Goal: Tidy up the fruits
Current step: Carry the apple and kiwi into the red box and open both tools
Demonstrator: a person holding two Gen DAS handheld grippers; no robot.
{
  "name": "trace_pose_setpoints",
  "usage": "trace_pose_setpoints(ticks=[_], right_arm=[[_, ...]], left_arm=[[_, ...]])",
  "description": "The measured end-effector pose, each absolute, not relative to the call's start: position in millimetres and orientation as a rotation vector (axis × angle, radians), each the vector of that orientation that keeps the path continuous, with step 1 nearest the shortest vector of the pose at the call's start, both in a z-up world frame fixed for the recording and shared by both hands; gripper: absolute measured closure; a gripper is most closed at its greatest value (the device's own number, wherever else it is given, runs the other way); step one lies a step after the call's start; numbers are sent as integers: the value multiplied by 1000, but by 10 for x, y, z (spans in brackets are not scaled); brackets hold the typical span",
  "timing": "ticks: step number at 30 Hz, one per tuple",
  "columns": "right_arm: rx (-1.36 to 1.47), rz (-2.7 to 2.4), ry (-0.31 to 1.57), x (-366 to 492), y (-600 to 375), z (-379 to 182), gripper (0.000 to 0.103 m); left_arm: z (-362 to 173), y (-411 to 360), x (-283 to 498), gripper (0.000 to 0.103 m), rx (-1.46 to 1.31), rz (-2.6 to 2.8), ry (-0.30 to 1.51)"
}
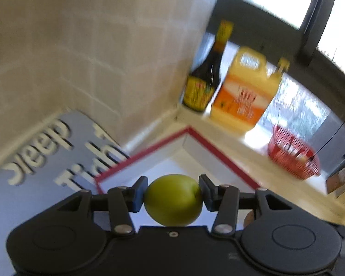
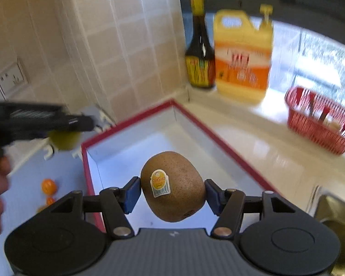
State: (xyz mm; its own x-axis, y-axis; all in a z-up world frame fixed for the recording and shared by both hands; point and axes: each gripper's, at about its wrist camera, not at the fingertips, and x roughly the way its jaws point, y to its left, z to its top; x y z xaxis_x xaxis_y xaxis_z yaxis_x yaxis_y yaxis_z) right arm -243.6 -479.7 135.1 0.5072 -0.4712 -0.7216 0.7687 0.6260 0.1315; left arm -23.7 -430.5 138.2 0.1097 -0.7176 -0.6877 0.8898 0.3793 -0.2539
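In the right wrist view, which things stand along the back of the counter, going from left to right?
Dark sauce bottle → yellow jug → red basket.

Counting outward from the red-rimmed white box [image 2: 131, 135], of which there's just one: one kiwi [image 2: 172, 186] above it, one green fruit [image 1: 173, 199], at least two small orange fruits [image 2: 48, 185] to its left, two bottles behind it, the dark sauce bottle [image 2: 199, 53] and the yellow jug [image 2: 242, 55], and one red basket [image 2: 320, 119] to its right.

Countertop [image 2: 248, 142] with red-rimmed box [image 2: 135, 142], bottles.
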Motion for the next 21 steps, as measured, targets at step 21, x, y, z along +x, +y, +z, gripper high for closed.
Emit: trace_pose_setpoints(ticks=[21], right_arm=[[426,-658,921,-2136,-4946,697,40]], left_arm=[[568,-4850,-268,27,406,-1168,930]])
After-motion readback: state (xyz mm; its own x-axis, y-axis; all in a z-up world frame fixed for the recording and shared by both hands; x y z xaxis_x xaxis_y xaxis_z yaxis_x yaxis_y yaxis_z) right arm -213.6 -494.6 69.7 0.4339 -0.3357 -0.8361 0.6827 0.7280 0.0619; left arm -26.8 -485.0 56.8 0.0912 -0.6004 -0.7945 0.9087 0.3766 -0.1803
